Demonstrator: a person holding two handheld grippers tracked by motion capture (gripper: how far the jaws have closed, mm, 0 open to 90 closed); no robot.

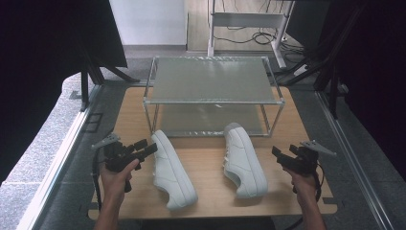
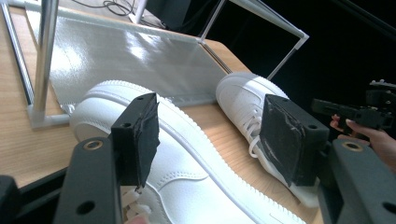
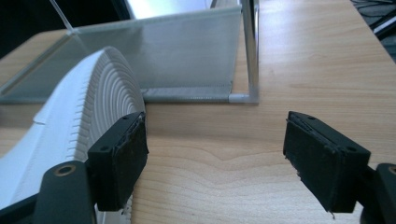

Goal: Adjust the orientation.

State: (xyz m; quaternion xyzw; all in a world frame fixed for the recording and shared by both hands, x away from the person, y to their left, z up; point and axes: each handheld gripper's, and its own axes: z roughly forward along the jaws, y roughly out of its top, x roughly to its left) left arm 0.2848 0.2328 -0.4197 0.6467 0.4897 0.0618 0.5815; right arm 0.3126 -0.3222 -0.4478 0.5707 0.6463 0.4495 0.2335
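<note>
This looks like a lab or test room set up for recording. A small wooden table [image 1: 287, 124] stands on a grey floor inside a frame of metal rails [image 1: 352, 153], with black curtains [image 1: 33, 57] hung along both sides. Past the table's far edge stands a desk with white metal legs [image 1: 210, 28], and loose cables [image 1: 261, 37] lie on the floor under it. A bare 2-level metal rack [image 1: 213, 100] sits at the table's far edge.
</note>
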